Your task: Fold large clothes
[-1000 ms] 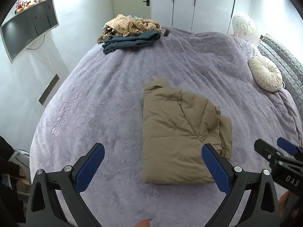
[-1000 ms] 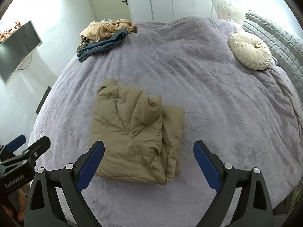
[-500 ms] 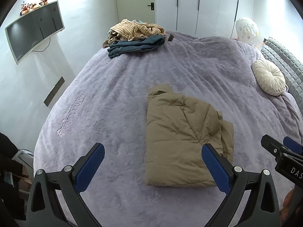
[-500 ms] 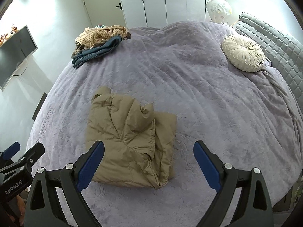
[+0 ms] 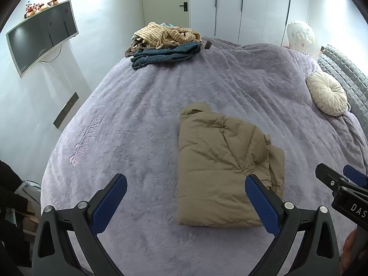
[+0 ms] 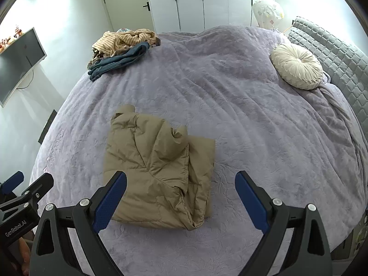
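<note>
The left gripper's (image 5: 184, 200) right pad hides a bit of the tan puffer jacket's (image 5: 220, 161) lower right edge, and the right gripper (image 5: 345, 184) is chopped off at the right of that frame. Over in the right wrist view, the quilted headboard (image 6: 333, 55) runs out of the upper right, and whatever's under the striped top (image 6: 124, 40) in that clothes pile is buried.

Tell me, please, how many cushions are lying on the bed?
1: a round cream cushion lies near the grey headboard, far from the folded jacket. Others could be hidden beyond the view's edge.
</note>
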`<control>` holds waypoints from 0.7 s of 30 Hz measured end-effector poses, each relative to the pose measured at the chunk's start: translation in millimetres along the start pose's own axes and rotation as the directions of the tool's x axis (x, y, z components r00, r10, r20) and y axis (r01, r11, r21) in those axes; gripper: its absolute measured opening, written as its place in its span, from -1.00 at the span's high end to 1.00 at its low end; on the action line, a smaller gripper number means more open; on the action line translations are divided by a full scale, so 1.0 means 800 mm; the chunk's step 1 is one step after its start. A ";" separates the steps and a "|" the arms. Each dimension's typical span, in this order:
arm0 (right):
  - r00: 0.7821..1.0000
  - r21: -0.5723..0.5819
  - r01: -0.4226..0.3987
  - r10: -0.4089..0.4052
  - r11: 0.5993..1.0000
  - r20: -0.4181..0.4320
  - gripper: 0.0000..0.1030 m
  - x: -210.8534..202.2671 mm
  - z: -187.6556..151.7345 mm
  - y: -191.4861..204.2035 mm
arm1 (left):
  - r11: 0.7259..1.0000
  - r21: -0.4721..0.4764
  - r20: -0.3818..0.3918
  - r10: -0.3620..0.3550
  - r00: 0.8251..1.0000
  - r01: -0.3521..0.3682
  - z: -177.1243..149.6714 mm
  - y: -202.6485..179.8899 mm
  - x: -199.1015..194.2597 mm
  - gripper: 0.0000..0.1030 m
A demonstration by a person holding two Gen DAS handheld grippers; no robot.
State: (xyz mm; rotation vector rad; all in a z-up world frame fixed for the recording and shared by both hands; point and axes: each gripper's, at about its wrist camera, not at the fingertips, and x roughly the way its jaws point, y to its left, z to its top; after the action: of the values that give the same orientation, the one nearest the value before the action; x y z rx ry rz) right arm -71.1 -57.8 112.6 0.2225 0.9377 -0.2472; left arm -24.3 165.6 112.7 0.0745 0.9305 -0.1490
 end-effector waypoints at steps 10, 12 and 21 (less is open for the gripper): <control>1.000 -0.007 -0.007 0.007 1.000 -0.005 -0.86 0.002 0.002 -0.003 | 1.000 0.001 0.000 0.003 1.000 -0.003 -0.001 -0.001 -0.001 -0.99; 1.000 -0.010 -0.008 0.008 1.000 -0.005 -0.86 0.002 0.003 -0.003 | 1.000 0.000 0.000 0.004 1.000 -0.004 -0.001 -0.001 -0.001 -0.99; 1.000 -0.011 -0.009 0.008 1.000 -0.007 -0.86 0.002 0.002 -0.003 | 1.000 -0.004 -0.003 0.000 1.000 0.000 -0.001 0.000 -0.001 -0.99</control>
State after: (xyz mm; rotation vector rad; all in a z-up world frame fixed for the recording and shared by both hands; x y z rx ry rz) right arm -69.9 -61.1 112.1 0.2174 0.9445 -0.2336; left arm -25.7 166.0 113.0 0.0709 0.9340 -0.1475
